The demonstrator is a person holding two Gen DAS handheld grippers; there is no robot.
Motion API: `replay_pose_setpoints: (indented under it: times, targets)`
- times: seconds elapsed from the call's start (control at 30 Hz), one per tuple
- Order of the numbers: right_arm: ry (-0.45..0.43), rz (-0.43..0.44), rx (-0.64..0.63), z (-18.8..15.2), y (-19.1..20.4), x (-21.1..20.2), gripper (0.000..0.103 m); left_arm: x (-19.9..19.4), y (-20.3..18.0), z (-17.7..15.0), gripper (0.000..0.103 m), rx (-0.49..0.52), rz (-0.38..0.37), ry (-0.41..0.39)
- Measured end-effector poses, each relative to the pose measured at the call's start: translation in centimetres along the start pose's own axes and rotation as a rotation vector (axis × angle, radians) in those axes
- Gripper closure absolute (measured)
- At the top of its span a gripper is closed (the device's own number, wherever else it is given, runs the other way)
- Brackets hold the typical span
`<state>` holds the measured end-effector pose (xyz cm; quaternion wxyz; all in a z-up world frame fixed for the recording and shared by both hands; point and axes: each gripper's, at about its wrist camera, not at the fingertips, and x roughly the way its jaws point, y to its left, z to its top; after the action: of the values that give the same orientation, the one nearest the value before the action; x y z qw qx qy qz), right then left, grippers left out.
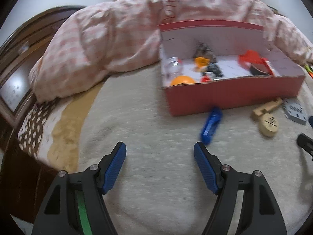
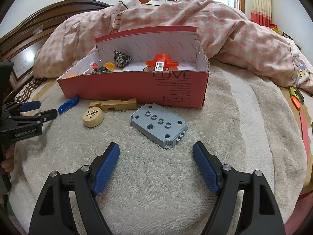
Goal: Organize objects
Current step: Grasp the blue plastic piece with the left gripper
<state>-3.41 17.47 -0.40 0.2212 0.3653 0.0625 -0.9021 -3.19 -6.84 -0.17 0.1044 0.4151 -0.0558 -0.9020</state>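
You hold both grippers spread and empty above a towel-covered bed (image 2: 156,176): your left gripper (image 1: 160,152), your right gripper (image 2: 156,152). The red cardboard box (image 2: 137,88) already holds several small items, including a red funnel-shaped piece (image 2: 162,62) and an orange ball (image 1: 183,80). Four things remain outside, near its front wall: a blue clip (image 1: 211,125), a wooden block (image 2: 113,104), a round wooden game piece (image 2: 93,117), and a grey plastic plate (image 2: 159,125). The left view is motion-blurred, so the box's smaller contents are hard to identify.

Both wrist views look low across the bed, sharing the red box (image 1: 230,96) (image 2: 137,88).
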Motion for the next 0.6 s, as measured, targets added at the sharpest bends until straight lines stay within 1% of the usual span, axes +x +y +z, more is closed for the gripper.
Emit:
replay_pose_setpoints:
  times: [0.07,0.13,0.3,0.33,0.4,0.47,0.57,0.6]
  targets:
    - [0.001,-0.001,0.0,0.0,0.0,0.0,0.024,0.3,0.5,0.1,0.03,-0.038,-0.003,0.015]
    - [0.002,0.0,0.001,0.0,0.0,0.0,0.024,0.2,0.7,0.2,0.03,-0.06,-0.027,0.017]
    - [0.002,0.0,0.001,0.1,-0.1,0.1,0.024,-0.6,-0.4,-0.2,0.03,-0.04,-0.159,-0.012]
    - [0.002,-0.002,-0.001,0.1,-0.1,0.1,0.024,-0.4,-0.8,-0.2,0.03,-0.036,-0.163,-0.011]
    - [0.004,-0.002,0.001,0.1,-0.1,0.0,0.024,0.2,-1.4,-0.1,0.03,-0.019,-0.136,-0.005]
    - [0.008,0.002,0.009,0.1,-0.2,0.0,0.024,1.0,-1.8,0.1,0.03,-0.009,-0.08,0.003]
    - [0.019,0.018,0.036,0.2,-0.5,-0.2,0.024,1.6,-1.1,0.5,0.03,-0.04,-0.053,0.009]
    - [0.022,0.024,0.044,0.2,-0.6,-0.3,0.024,1.7,-0.8,0.7,0.03,-0.051,-0.028,0.009]
